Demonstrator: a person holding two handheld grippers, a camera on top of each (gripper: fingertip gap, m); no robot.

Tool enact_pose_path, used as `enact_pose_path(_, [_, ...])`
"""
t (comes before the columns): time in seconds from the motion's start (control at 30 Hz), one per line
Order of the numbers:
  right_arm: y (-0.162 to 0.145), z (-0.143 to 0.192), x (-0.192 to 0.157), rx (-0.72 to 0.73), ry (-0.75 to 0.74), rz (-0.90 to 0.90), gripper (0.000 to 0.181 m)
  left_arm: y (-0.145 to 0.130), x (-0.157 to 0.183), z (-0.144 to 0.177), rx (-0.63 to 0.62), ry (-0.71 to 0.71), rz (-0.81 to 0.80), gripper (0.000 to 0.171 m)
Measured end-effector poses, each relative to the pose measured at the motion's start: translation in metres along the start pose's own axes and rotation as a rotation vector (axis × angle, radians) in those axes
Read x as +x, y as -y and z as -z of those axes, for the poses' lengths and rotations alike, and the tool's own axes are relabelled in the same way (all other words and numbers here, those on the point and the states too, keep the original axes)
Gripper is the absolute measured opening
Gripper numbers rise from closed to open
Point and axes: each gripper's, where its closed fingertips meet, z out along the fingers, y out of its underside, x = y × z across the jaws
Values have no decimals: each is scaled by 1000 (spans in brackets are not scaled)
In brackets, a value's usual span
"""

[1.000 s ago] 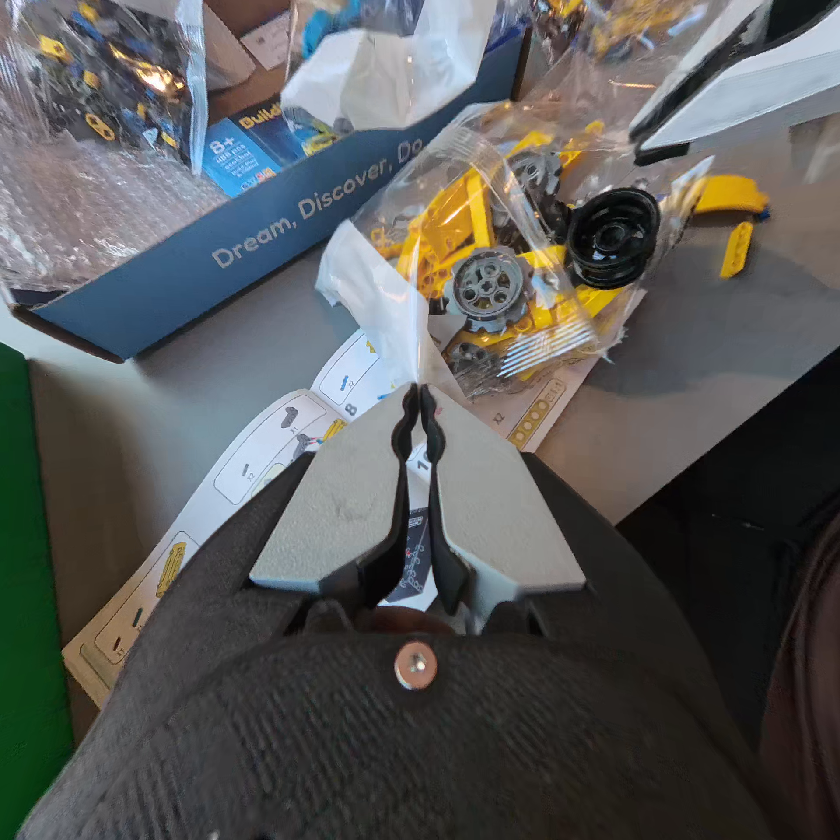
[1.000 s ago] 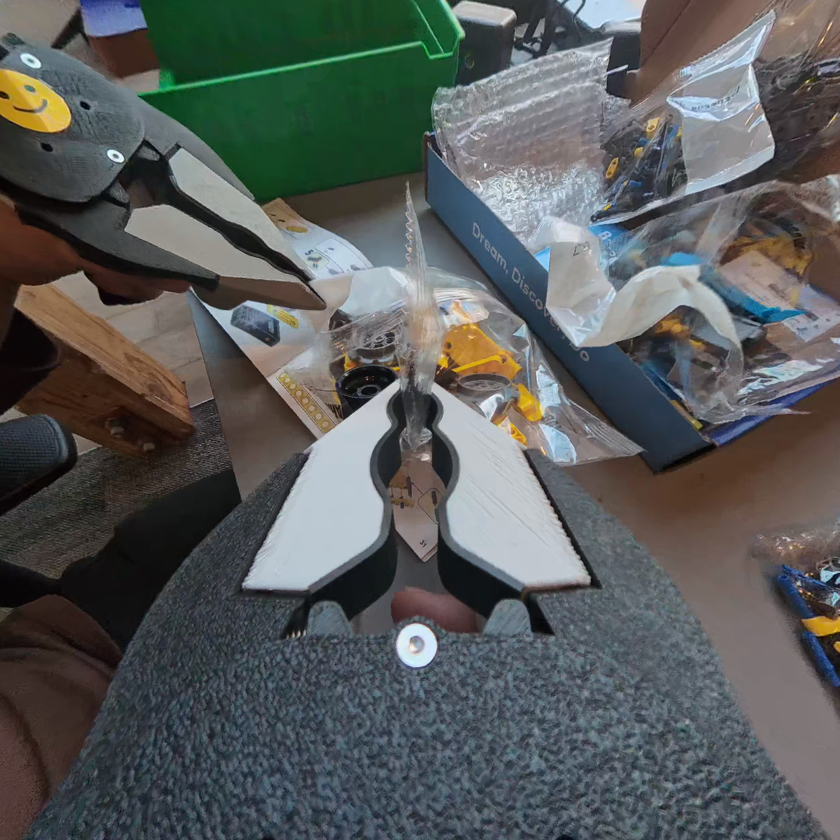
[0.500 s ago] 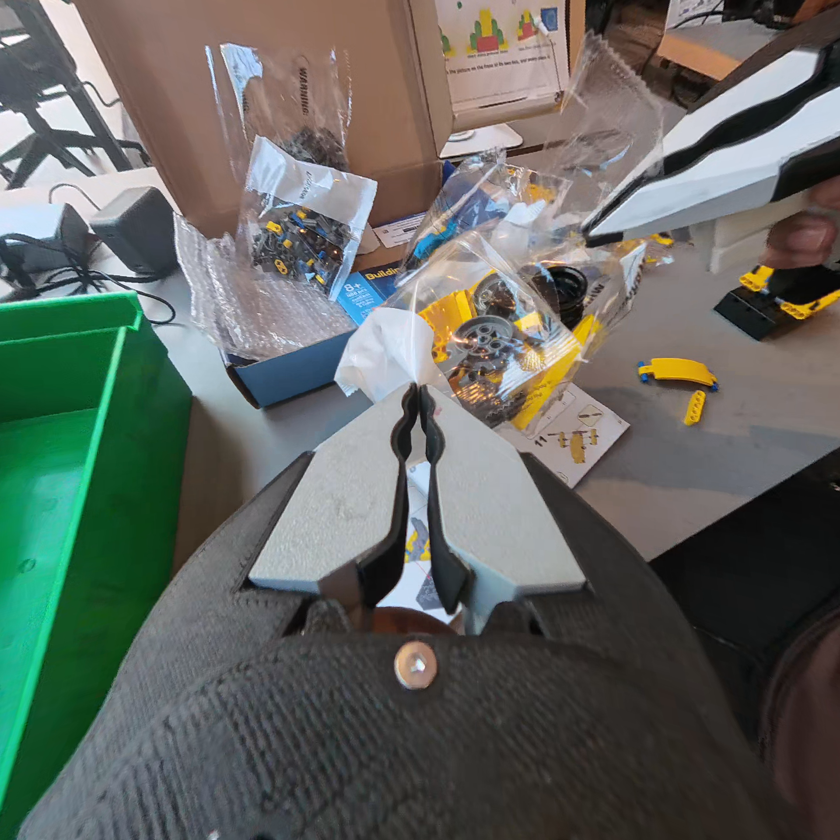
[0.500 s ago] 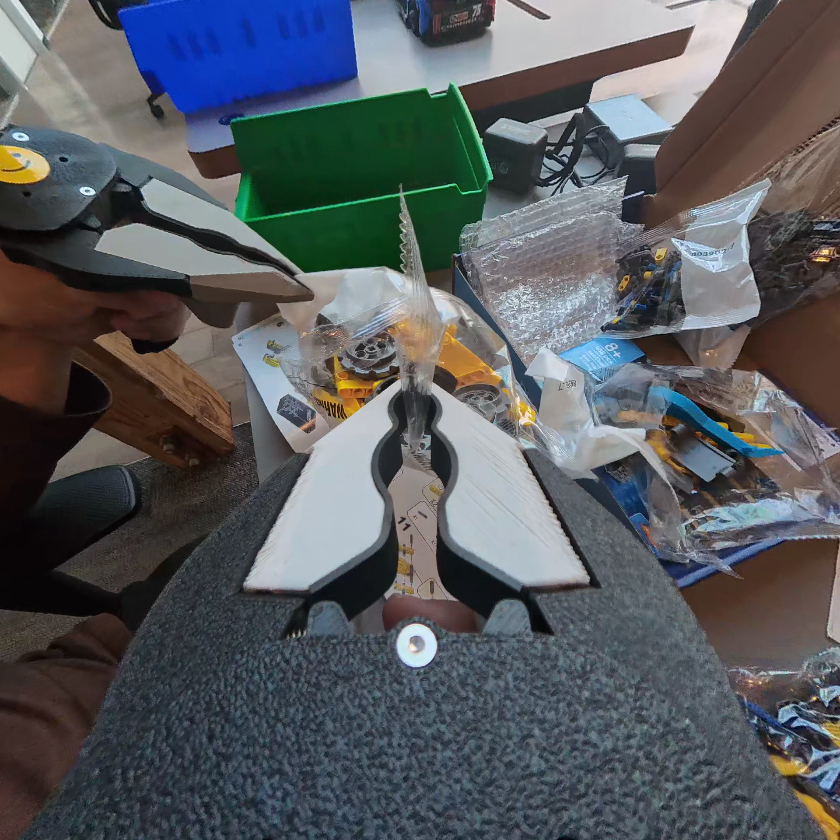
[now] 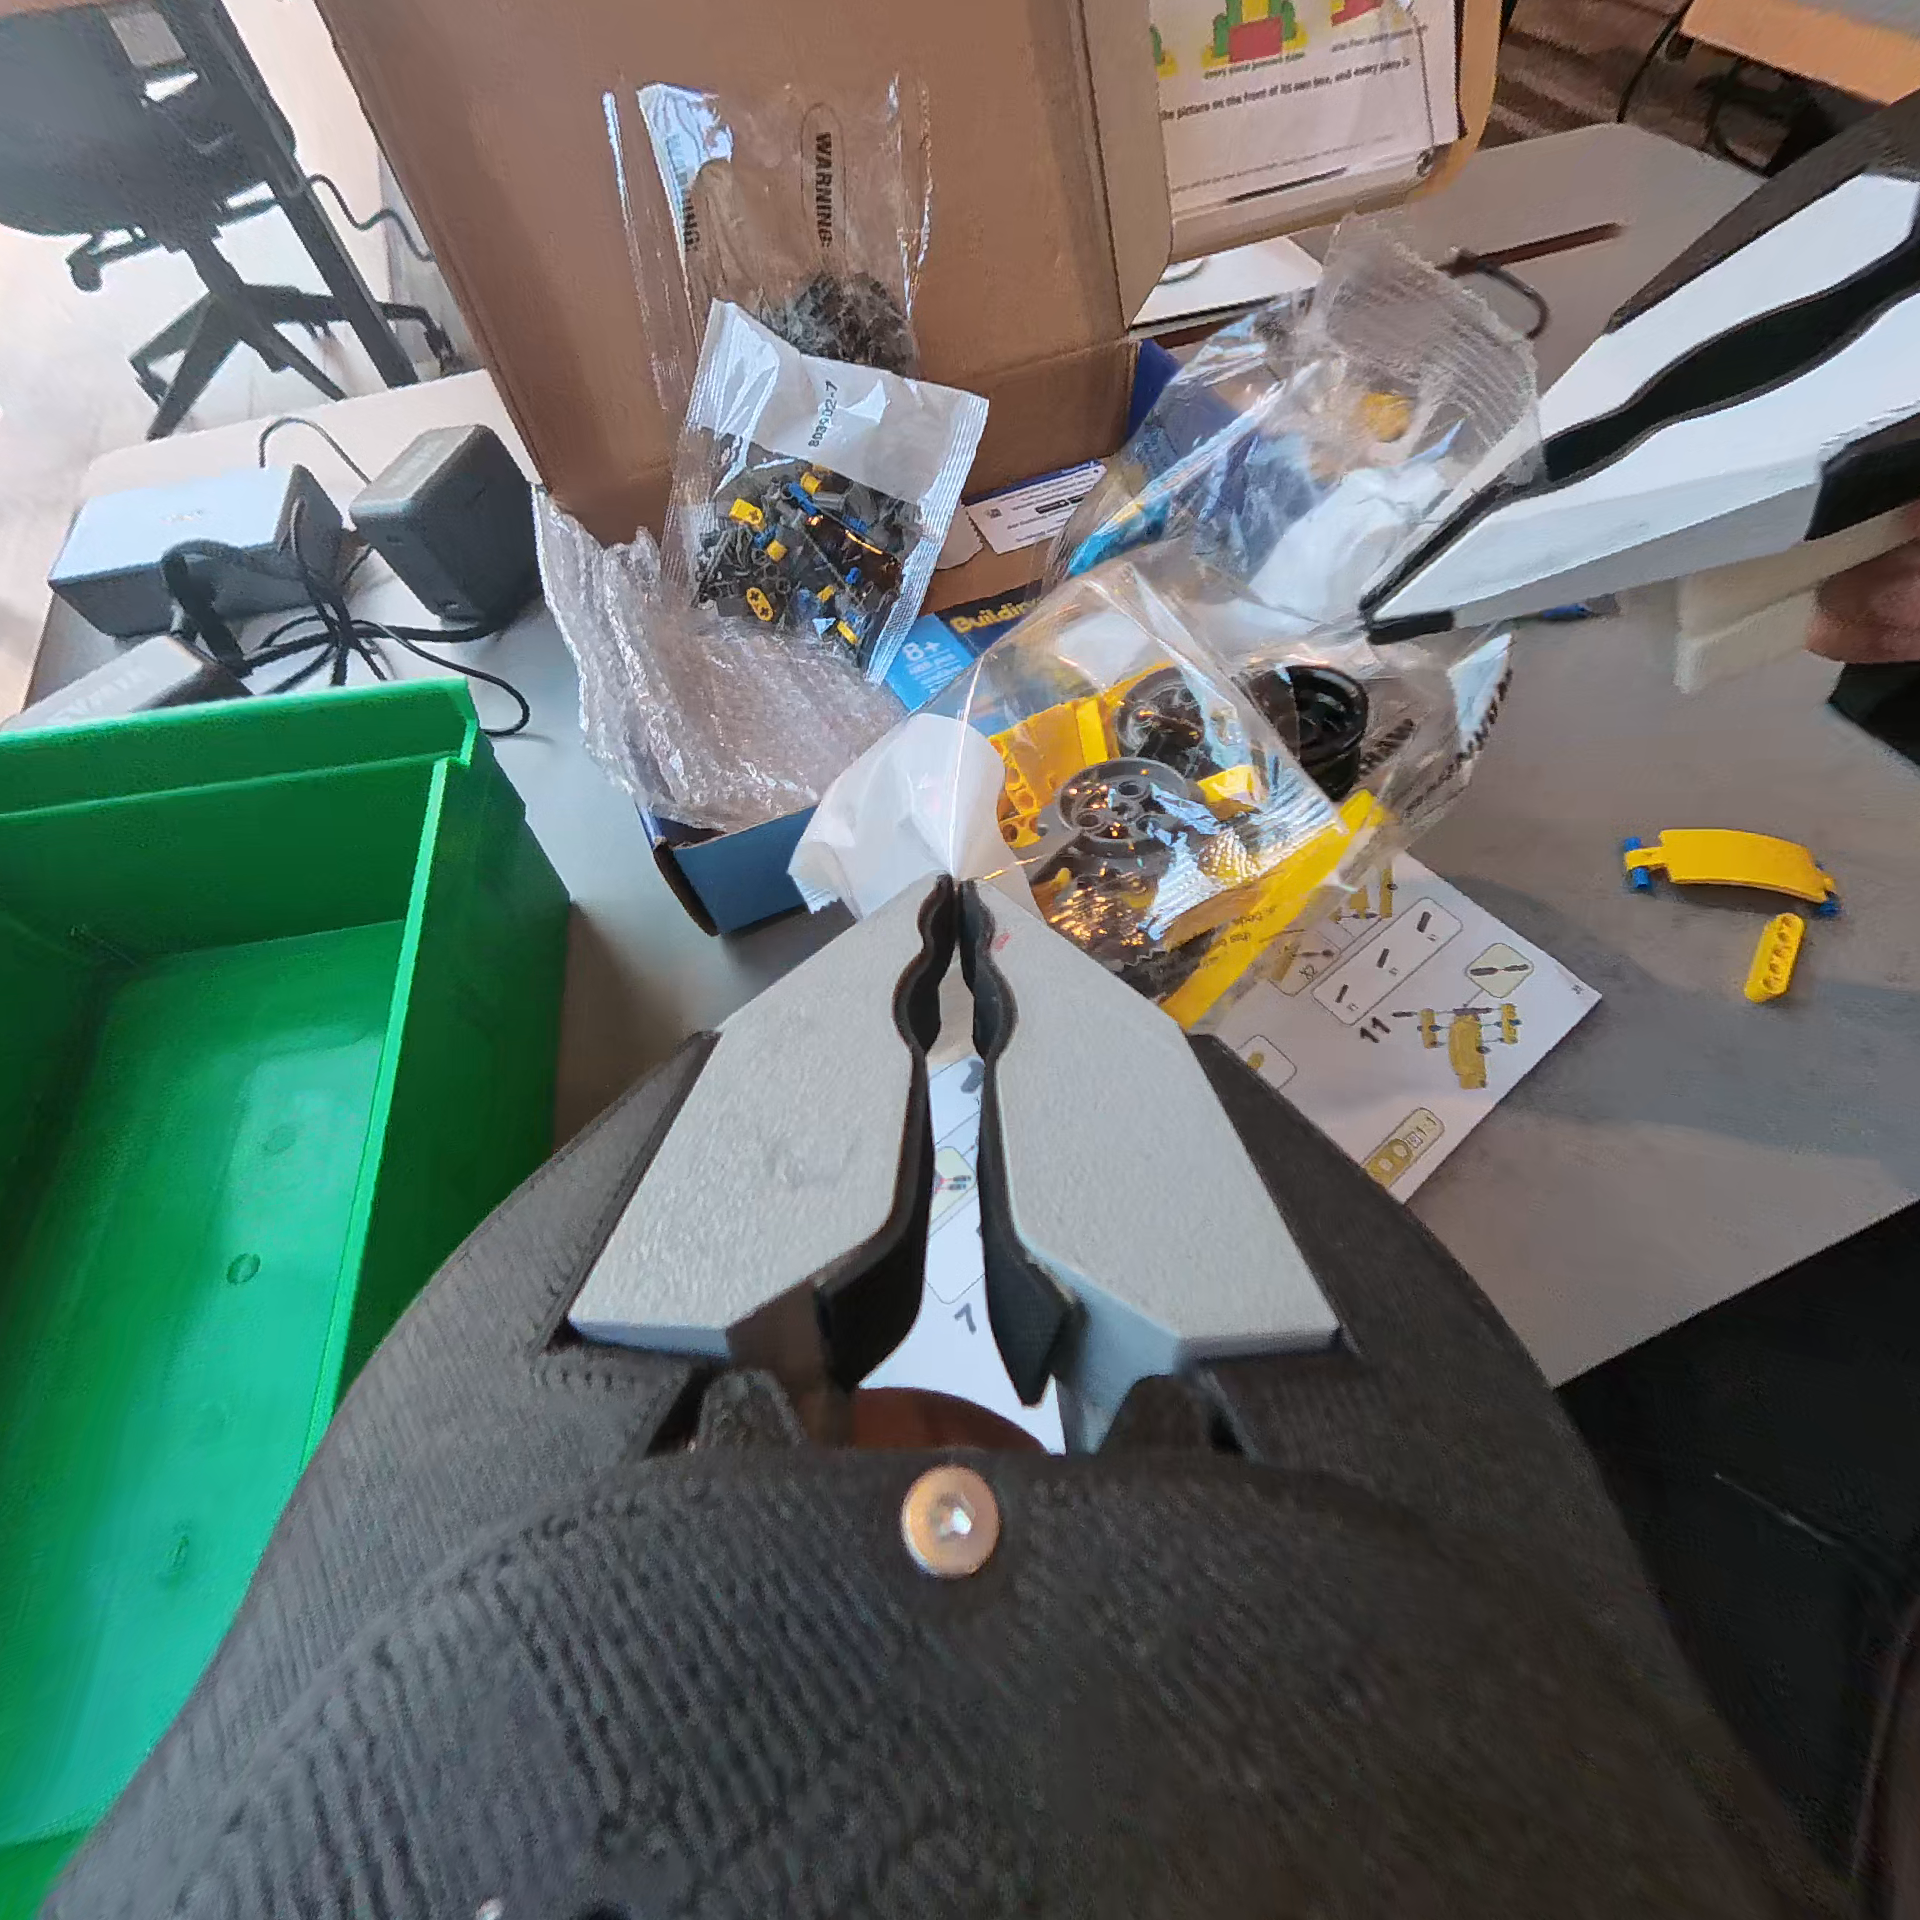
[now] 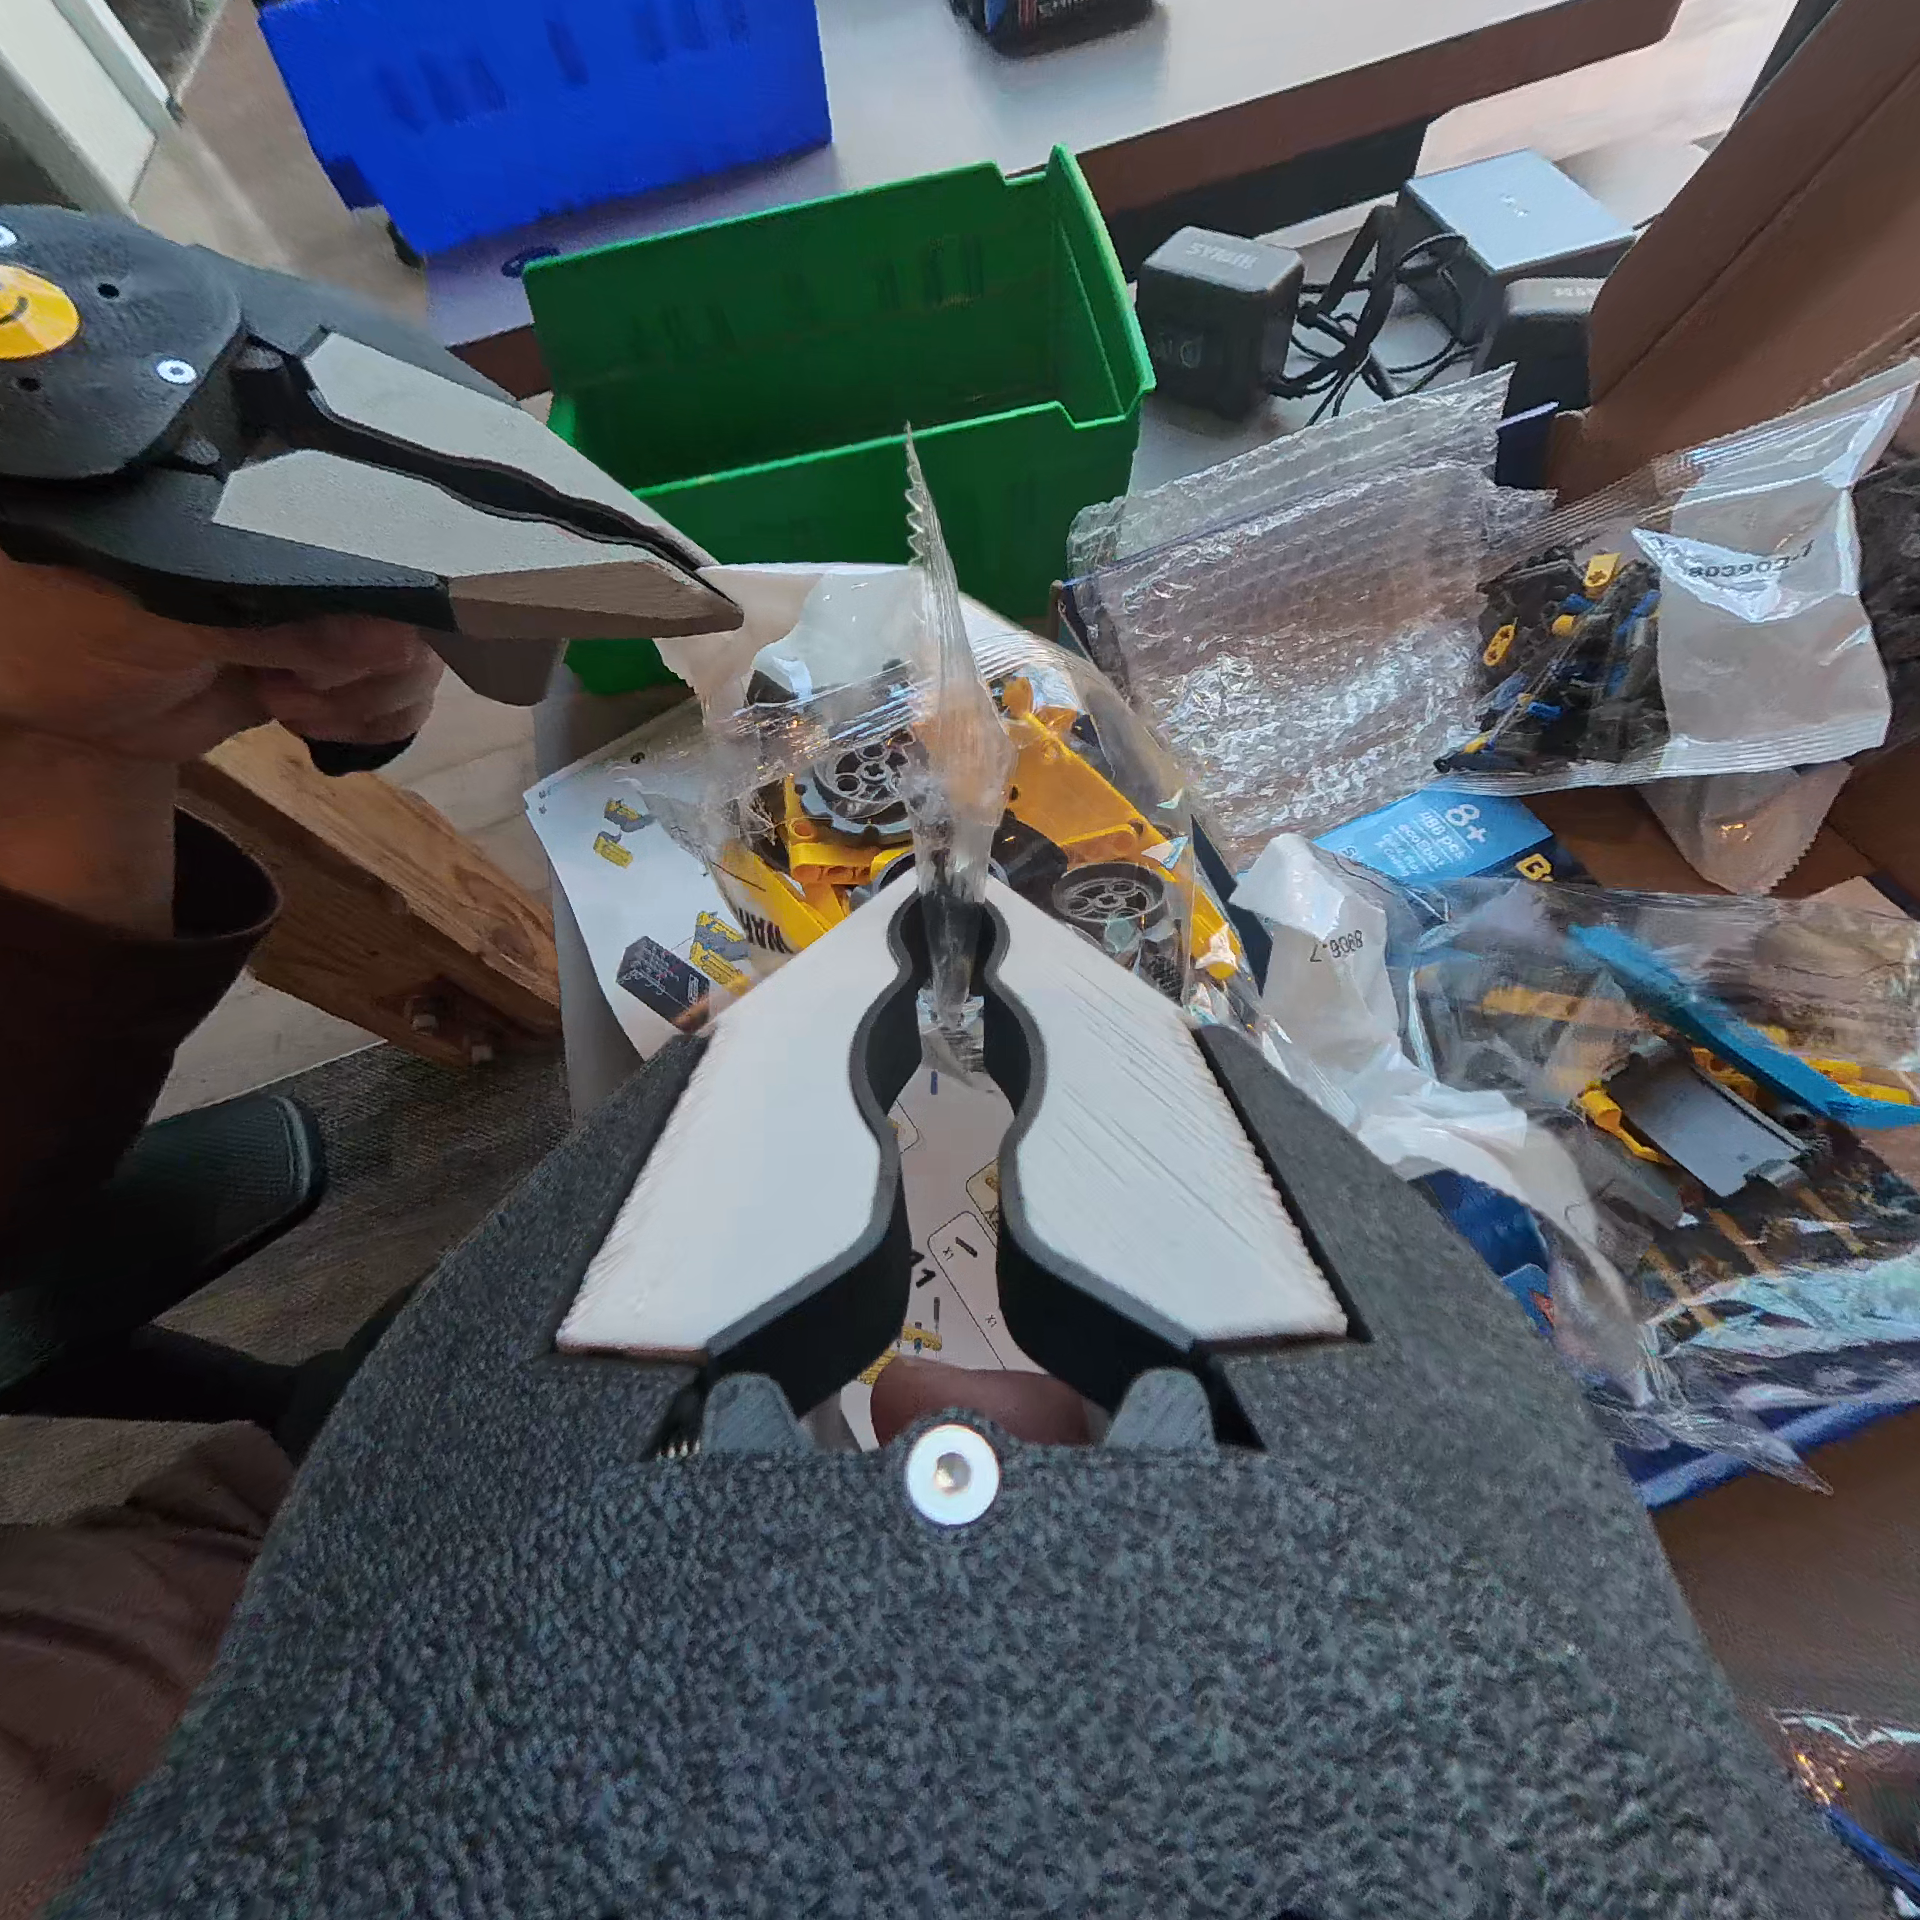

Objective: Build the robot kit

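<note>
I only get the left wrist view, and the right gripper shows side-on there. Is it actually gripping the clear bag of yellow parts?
Observer: Yes. The right wrist view shows the right gripper shut on a pleat of the clear bag. The pleat's serrated edge sticks up past the fingertips.
Operator: Is there anything beyond the green bin that I can't see?
Observer: A blue bin stands farther off behind the green bin.
</note>
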Motion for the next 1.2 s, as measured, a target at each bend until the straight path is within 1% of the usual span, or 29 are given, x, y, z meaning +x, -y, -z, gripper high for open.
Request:
enact_pose_path(0.13, [-11, -12, -1, -24, -9, 20, 3, -15, -1, -3, -78, 15, -32, 0])
enact_pose_path(0.23, [-22, -19, -1, -52, -42, 63, 3, -29, -2, -9, -114, 24, -27, 0])
enact_pose_path(0.3, [-24, -27, -2, -62, -47, 57, 3, -34, -4, -11, -133, 33, -27, 0])
enact_pose_path(0.37, [-20, -34, -9, -69, -36, 56, 3, -29, -5, -7, -127, 47, -40, 0])
enact_pose_path(0.47, [-14, -40, -17, -104, -44, 110, 3, -18, -13, 7, -89, 83, -45, 0])
enact_pose_path(0.53, [-13, -45, -15, -126, -47, 105, 4, -21, -23, 10, -94, 109, -28, 0])
enact_pose_path(0.63, [-18, -57, -7, -168, -39, 60, 6, -33, -36, 4, -129, 141, -12, 0])
enact_pose_path(0.7, [-27, -66, 2, -210, -70, 82, 10, -44, -44, -5, -168, 187, -31, 0])
enact_pose_path(0.73, [-31, -70, 2, -222, -67, 92, 12, -48, -48, -10, -175, 206, -30, 0])
enact_pose_path(0.8, [-36, -74, 1, -231, -68, 87, 22, -58, -57, -19, -204, 248, -26, 0])
enact_pose_path(0.83, [-38, -74, -2, -233, -61, 87, 23, -61, -61, -22, -214, 275, -30, 0])
enact_pose_path(0.9, [-39, -72, -5, -231, -54, 83, 27, -65, -64, -26, -229, 302, -39, 0])
enact_pose_path(1.0, [-36, -57, -12, -213, -52, 97, 31, -60, -65, -25, -216, 323, -43, 7])
enact_pose_path(1.1, [-37, -28, -20, -171, -49, 116, 34, -55, -66, -20, -195, 342, -57, 10])
enact_pose_path(1.2, [-47, 7, -18, -125, -80, 124, 35, -51, -65, -15, -183, 341, -64, 22])
